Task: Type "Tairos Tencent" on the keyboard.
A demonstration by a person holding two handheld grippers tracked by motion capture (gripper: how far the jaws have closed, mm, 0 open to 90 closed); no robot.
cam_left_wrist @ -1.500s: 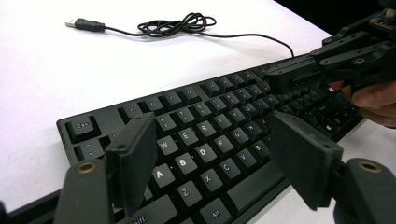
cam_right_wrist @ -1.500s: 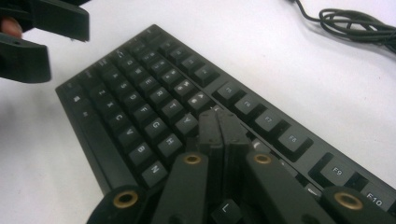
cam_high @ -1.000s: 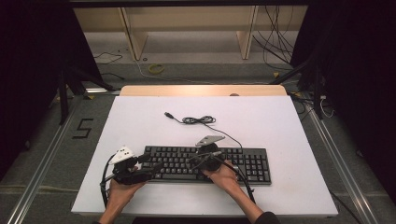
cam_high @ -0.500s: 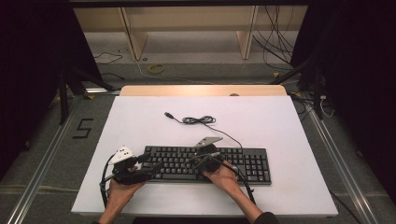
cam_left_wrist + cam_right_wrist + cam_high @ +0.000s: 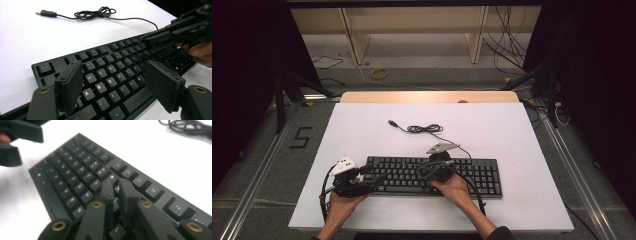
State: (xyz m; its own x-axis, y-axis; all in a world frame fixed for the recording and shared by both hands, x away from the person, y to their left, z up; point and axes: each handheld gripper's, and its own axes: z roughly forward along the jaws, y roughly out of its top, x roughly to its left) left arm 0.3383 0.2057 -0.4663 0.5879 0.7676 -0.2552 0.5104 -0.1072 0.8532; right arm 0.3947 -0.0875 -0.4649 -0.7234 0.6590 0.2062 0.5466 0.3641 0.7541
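Nothing had visibly shifted over the last second. The left gripper (image 5: 115,87) stayed wide open over the left end of the matte black keyboard (image 5: 432,175). The right gripper (image 5: 117,192), jaws nearly closed, remained on its middle keys. Beyond, the coiled cable (image 5: 424,129) lay on the white table (image 5: 512,130).

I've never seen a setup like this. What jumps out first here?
A flat black computer keyboard lies near the front of the white table, its thin black cable coiled behind it. The left gripper hangs open over the letter keys, and the right gripper points nearly closed jaws at the middle keys.
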